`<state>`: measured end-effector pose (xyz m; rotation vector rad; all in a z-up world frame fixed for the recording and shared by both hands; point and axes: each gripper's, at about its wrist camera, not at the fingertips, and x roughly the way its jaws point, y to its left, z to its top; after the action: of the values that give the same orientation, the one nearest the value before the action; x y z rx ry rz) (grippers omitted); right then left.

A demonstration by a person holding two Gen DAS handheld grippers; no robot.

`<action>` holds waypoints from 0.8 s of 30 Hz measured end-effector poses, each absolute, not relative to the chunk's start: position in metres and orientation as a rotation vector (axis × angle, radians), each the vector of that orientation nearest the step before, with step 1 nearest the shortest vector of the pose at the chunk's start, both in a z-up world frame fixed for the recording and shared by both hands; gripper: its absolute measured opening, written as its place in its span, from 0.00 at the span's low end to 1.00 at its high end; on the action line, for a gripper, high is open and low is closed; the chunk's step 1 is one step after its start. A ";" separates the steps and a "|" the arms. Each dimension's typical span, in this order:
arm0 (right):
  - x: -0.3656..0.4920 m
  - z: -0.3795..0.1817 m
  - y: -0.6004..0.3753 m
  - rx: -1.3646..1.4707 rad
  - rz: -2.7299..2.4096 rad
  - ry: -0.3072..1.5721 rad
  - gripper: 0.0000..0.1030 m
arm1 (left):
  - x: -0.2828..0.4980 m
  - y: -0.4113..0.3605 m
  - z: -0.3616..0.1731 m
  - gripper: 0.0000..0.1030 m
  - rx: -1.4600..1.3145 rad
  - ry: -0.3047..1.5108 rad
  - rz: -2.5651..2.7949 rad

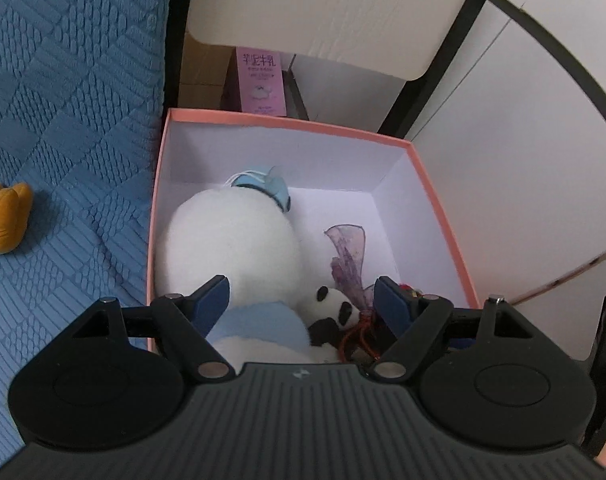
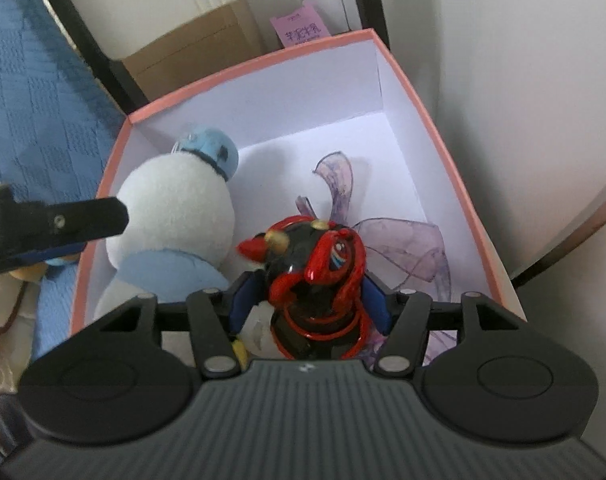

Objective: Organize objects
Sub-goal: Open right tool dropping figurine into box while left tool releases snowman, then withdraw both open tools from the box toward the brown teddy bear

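A pink box point(image 1: 435, 184) with a white inside stands beside a blue sofa; it also shows in the right wrist view point(image 2: 423, 92). In it lie a white plush with a blue cap point(image 1: 227, 236) point(image 2: 175, 208), a small panda toy point(image 1: 339, 308) and a sheer purple ribbon point(image 1: 349, 252) point(image 2: 407, 248). My left gripper point(image 1: 301, 300) is open and empty above the box's near edge. My right gripper point(image 2: 309, 300) is shut on a red and black figure point(image 2: 319, 264) and holds it over the box.
A blue and orange plush point(image 1: 7, 220) lies on the blue sofa point(image 1: 63, 100) at the left. A cardboard box point(image 1: 203, 76) and a pink carton point(image 1: 261, 80) stand behind the pink box. A black frame point(image 1: 443, 52) and white walls surround it.
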<state>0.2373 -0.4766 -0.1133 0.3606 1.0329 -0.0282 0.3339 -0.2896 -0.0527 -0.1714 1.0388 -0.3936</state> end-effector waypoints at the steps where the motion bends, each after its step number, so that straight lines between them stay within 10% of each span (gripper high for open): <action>1: 0.237 -0.111 -0.478 0.366 -0.030 1.025 0.63 | 0.331 -0.289 -0.048 0.81 -0.168 1.029 -0.395; 24: 0.159 0.022 -0.418 0.318 0.054 0.764 0.63 | 0.237 -0.198 0.061 0.81 -0.194 0.816 -0.389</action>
<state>0.1592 -0.4175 0.0218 0.3180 0.7642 0.0535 0.2368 -0.1976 0.0611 -0.1940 0.8161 -0.3891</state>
